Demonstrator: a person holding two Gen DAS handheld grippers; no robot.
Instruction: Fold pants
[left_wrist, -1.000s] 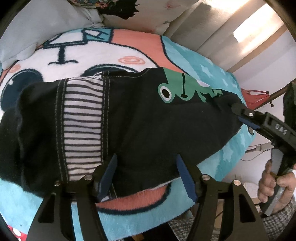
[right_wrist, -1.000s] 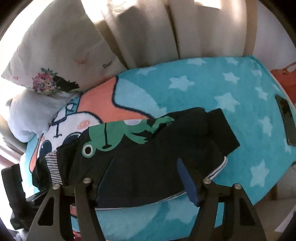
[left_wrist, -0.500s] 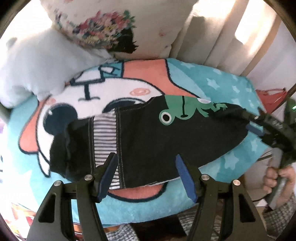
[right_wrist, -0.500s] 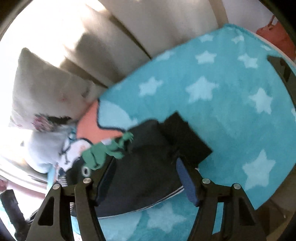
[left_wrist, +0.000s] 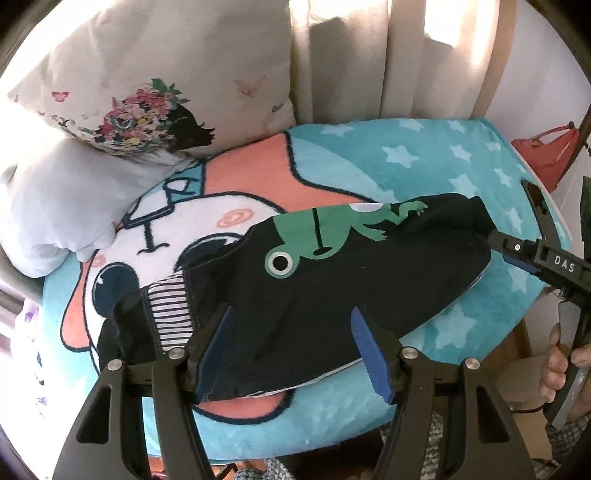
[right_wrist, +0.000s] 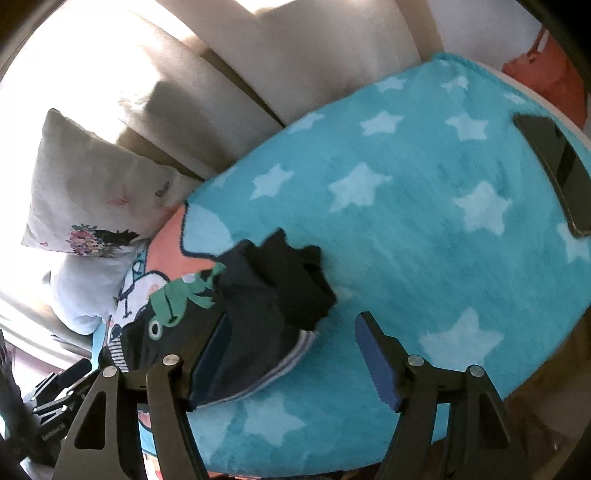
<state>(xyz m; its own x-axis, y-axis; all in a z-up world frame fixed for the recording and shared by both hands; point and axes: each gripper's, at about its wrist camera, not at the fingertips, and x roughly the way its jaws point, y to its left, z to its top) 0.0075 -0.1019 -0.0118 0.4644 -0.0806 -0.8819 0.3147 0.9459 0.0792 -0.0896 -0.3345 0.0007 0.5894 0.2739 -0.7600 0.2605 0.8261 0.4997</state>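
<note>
I see the black pants lying folded on the star blanket, frog print at twelve o'clock. My left gripper hangs released above them; my right gripper is also released, by the cuffs.

Both tongs are black plastic frames with triangular cut-outs, silver screws at the joints and ribbed blue pads on the inner faces of the fingers. The right tongs carry white lettering — "DAS" (partly cut off). Behind them, a hand and a grey checked sleeve.
</note>
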